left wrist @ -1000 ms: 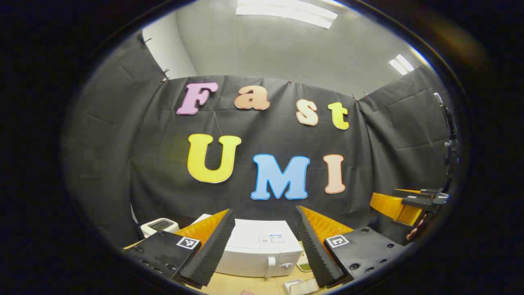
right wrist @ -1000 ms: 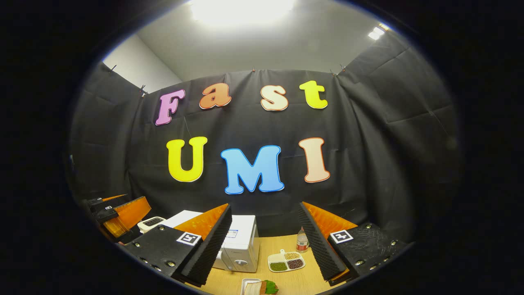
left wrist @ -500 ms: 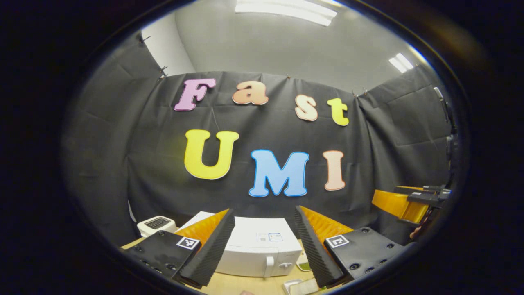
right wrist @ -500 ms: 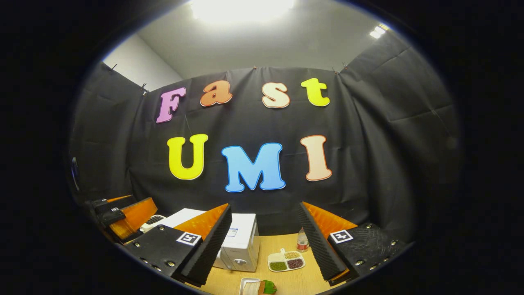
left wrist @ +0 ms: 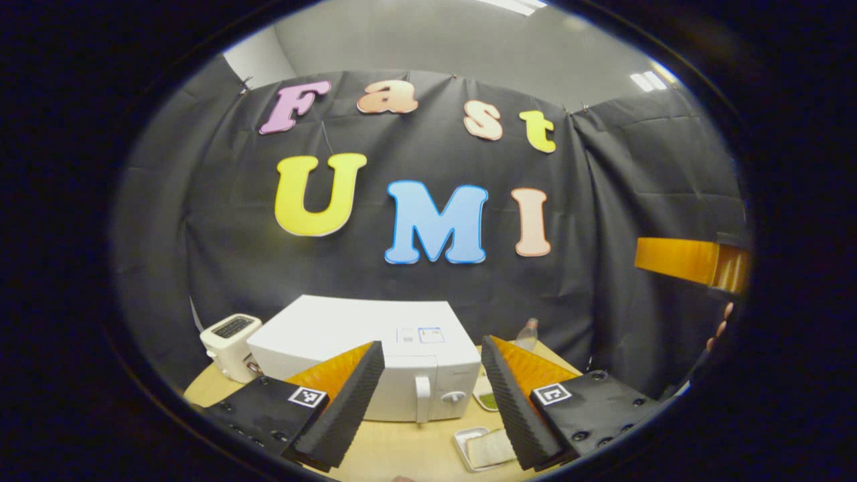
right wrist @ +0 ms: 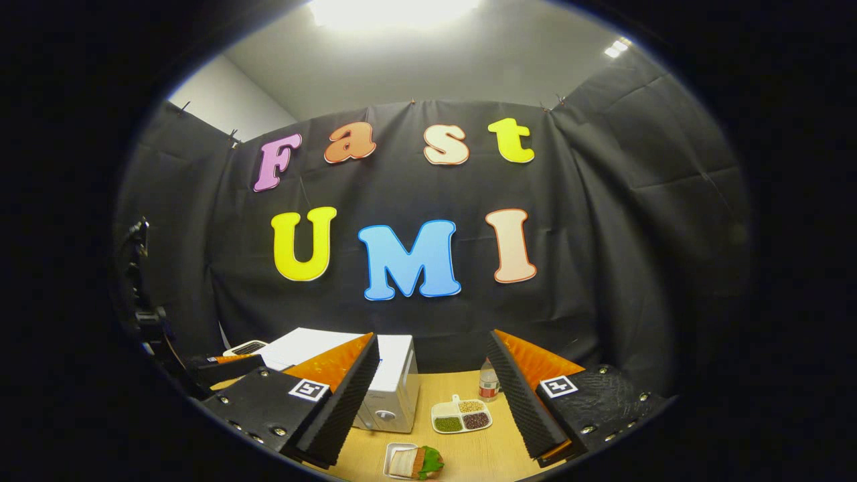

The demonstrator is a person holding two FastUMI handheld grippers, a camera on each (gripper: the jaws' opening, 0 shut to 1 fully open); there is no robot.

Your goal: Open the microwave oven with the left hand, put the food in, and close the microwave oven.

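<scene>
Left tongs [left wrist: 425, 395] are spread wide with nothing between them, and so are the right tongs [right wrist: 432, 395]. Big change from a second ago: the left camera has tipped down and moved in, so the microwave [left wrist: 365, 348] now looks much larger, its door handle [left wrist: 422, 407] sitting right between the ridged foam pads. Door's shut, so I'd say we're just lining up for the pull. The microwave is a smooth white box near the counter's [right wrist: 469, 455] back left corner. The food [right wrist: 412, 462], a sandwich with a leafy bit, waits in a small white tray at the front edge.
</scene>
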